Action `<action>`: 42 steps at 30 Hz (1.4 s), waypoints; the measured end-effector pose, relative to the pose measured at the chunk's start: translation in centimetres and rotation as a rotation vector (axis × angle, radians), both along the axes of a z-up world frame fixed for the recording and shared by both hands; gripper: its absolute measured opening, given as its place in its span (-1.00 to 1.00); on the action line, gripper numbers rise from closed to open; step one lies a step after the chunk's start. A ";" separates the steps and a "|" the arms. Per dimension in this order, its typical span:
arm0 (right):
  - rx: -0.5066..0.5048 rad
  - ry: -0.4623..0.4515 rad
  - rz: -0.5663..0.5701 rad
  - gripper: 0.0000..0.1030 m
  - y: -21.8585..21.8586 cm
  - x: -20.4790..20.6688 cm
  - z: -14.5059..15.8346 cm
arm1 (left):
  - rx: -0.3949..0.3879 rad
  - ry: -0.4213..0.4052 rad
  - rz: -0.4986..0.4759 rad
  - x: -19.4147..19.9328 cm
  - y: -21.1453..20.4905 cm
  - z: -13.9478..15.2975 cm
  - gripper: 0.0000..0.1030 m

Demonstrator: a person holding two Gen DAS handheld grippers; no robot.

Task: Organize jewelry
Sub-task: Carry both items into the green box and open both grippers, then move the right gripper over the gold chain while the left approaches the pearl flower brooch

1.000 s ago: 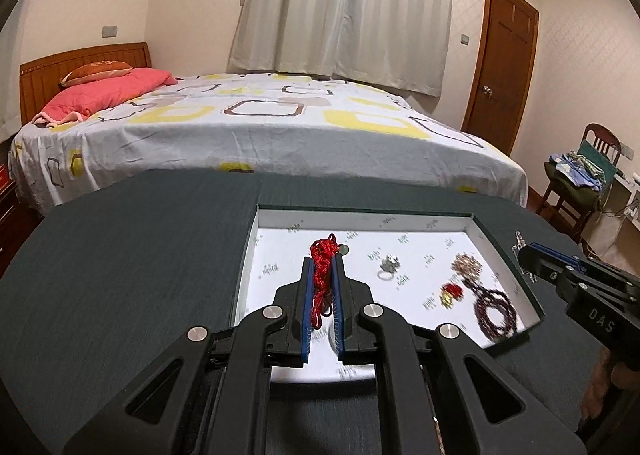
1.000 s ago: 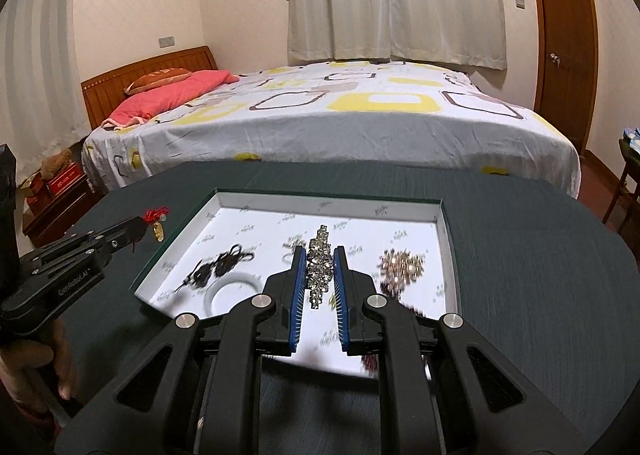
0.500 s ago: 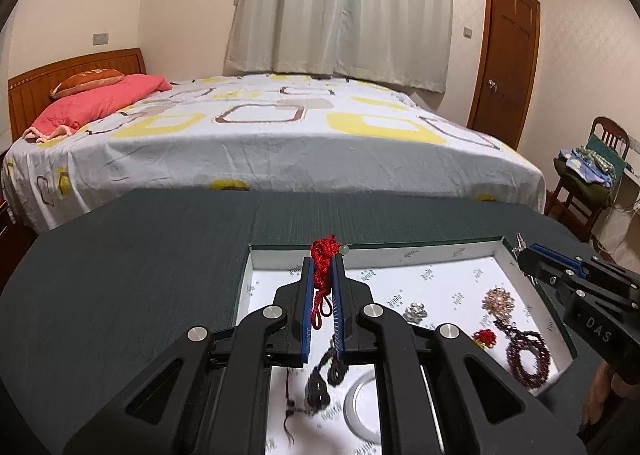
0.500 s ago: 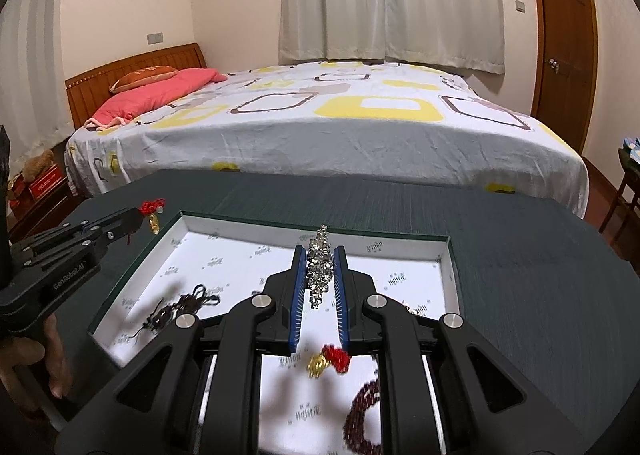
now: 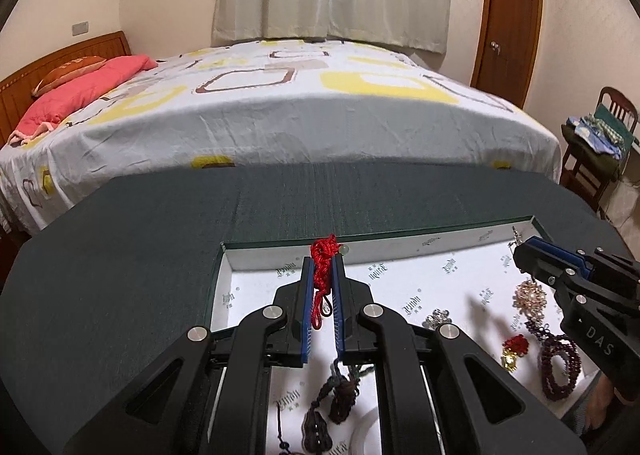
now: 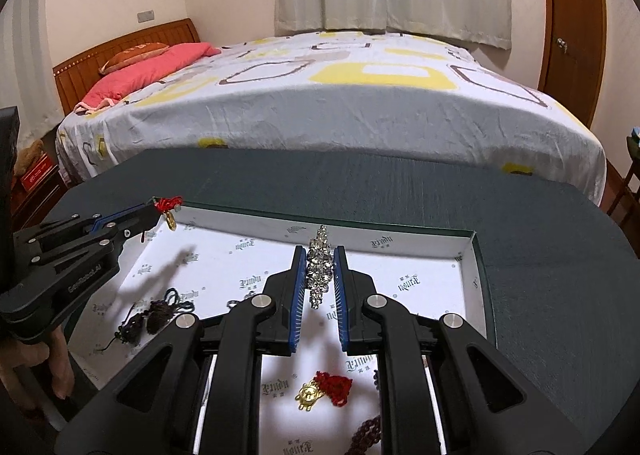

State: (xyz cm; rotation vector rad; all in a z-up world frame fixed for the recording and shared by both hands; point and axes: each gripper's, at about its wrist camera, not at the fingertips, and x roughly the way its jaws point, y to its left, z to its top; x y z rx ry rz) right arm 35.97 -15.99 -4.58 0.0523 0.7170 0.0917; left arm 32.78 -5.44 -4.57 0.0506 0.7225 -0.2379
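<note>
A shallow white-lined tray (image 5: 400,245) with a green rim (image 6: 478,255) lies on the dark table. My left gripper (image 5: 323,261) is shut on a red cord charm (image 5: 322,255) and holds it above the tray's far left corner; it also shows in the right wrist view (image 6: 154,215) with a gold coin hanging. My right gripper (image 6: 320,255) is shut on a crystal rhinestone piece (image 6: 319,269) over the tray's far middle; it shows in the left wrist view (image 5: 524,251).
In the tray lie dark tassel earrings (image 6: 156,315), a red and gold charm (image 6: 326,389), a dark bead bracelet (image 5: 558,365), a crystal ring (image 5: 438,319), a gold cluster piece (image 5: 530,295) and a white bangle (image 5: 366,431). A bed (image 5: 280,111) stands beyond the table.
Both grippers have risen and moved toward the tray's far edge, each still holding its piece. More of the tray's near contents now shows beneath the fingers.
</note>
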 end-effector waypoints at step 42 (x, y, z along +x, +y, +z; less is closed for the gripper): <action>-0.023 0.097 -0.031 0.22 -0.4 1.8 -1.5 | 0.040 0.130 -0.014 1.9 -1.1 -2.0 0.40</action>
